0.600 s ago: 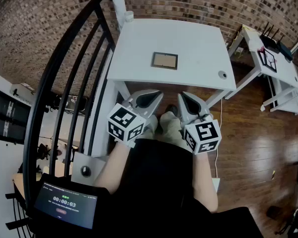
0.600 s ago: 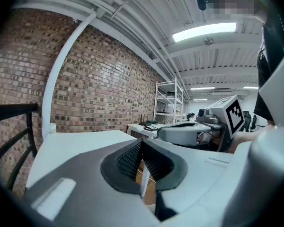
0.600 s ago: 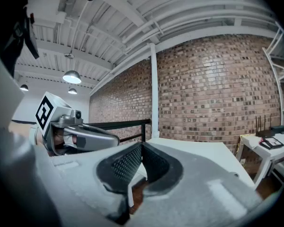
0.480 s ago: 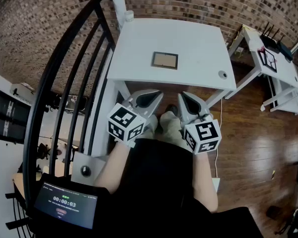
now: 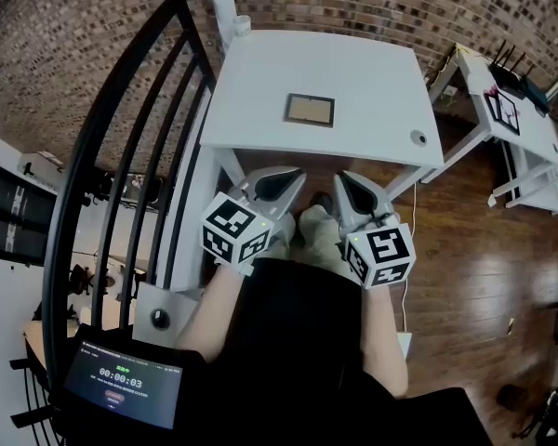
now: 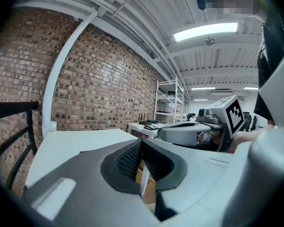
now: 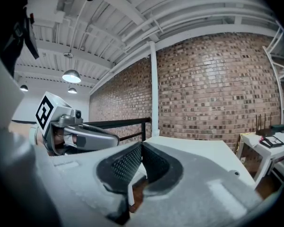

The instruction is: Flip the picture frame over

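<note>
Not started. Picture frame lying flat on the white table, about mid-width and nearer the front edge than the back. Dark rim, tan panel facing up. Can't tell whether that's backing board or the display side.

Left gripper: closed tight, nothing between the pads. Right gripper: same, pinched together and empty. Both parked side by side below the table's front edge, over the lap, noses aimed toward the table, well apart from the frame.

Handling guess:
- Small, thin, stiff, probably light.
- Possibly glazed on the hidden face, so treat as fragile. No dropping through the flip, no squeezing across the panel.
- Sitting flush on a smooth top, so no gap under the rim for a pad. Expect sliding if pushed from one side only.

Where to grab:
- Open both first.
- Brace one short edge with one gripper and tip the opposite edge up with the other.
- Pinch the raised rim across its thickness, on the dark moulding, not the tan panel.
- Alternative: drag toward the front edge until the rim overhangs, then pinch there.
- Lower onto the other face rather than letting it fall.

Keep clear of the round grommet hole near the front right corner.
</note>
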`<state>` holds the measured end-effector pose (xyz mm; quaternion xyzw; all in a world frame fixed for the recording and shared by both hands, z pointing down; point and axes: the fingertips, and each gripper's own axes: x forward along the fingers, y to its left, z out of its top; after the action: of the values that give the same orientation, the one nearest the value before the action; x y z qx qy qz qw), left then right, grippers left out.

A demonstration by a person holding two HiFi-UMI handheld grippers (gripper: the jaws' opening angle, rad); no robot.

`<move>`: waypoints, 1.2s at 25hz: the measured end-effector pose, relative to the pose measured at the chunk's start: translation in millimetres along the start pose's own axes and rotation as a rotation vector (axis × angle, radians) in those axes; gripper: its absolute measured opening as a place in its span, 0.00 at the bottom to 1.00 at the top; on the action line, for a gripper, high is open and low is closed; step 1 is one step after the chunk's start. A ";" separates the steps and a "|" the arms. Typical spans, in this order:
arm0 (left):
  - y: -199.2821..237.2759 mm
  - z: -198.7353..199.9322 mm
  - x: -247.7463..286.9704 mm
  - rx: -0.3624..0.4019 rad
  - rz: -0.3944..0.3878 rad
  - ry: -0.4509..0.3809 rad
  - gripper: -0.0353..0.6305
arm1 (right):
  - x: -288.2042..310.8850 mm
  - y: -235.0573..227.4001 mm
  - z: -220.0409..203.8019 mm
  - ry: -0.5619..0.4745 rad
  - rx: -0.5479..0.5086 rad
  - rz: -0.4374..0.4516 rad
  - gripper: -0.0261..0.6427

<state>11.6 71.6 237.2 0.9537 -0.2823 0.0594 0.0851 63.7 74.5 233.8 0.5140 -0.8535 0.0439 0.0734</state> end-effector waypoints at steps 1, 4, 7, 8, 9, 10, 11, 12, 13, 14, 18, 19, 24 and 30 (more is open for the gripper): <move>0.4 -0.8 -0.1 -0.002 0.000 0.001 0.08 | 0.4 0.1 -0.8 0.002 0.001 0.000 0.03; 3.7 -2.7 0.6 -0.010 0.002 0.003 0.08 | 3.1 -0.1 -3.1 0.011 0.002 0.002 0.03; 6.8 -3.1 1.6 -0.017 0.003 0.003 0.08 | 6.4 -0.4 -4.7 0.020 0.002 0.005 0.03; 7.5 -3.2 1.6 -0.019 0.004 0.003 0.08 | 7.3 0.0 -5.1 0.022 0.003 0.007 0.03; 8.1 -3.4 1.5 -0.022 0.005 0.004 0.08 | 7.9 0.6 -5.4 0.025 0.003 0.009 0.03; 8.4 -3.6 1.3 -0.025 0.005 0.005 0.08 | 8.4 1.1 -5.8 0.028 0.003 0.011 0.03; 8.7 -4.0 1.0 -0.028 0.006 0.006 0.08 | 8.7 1.5 -6.3 0.032 0.003 0.012 0.03; 9.0 -4.5 0.6 -0.031 0.006 0.007 0.08 | 9.0 1.9 -6.9 0.036 0.004 0.013 0.03; 9.5 -5.2 0.4 -0.034 0.006 0.008 0.08 | 9.6 2.1 -7.7 0.040 0.005 0.013 0.03; 10.3 -6.1 0.4 -0.037 0.006 0.009 0.08 | 10.3 2.3 -8.7 0.043 0.006 0.013 0.03; 13.9 -10.9 1.1 -0.052 0.007 0.013 0.08 | 13.2 2.5 -14.3 0.059 0.009 0.017 0.03; 14.7 -12.1 0.9 -0.057 0.009 0.015 0.08 | 13.9 2.9 -15.5 0.063 0.010 0.018 0.03; 21.8 -20.1 4.7 -0.077 0.011 0.023 0.08 | 20.9 1.2 -23.8 0.083 0.015 0.023 0.03; 23.9 -29.0 4.6 -0.100 0.014 0.036 0.08 | 22.2 1.9 -32.7 0.109 0.025 0.028 0.03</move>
<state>0.4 55.1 269.4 0.9450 -0.2899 0.0632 0.1375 54.5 60.9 269.9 0.4998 -0.8547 0.0834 0.1128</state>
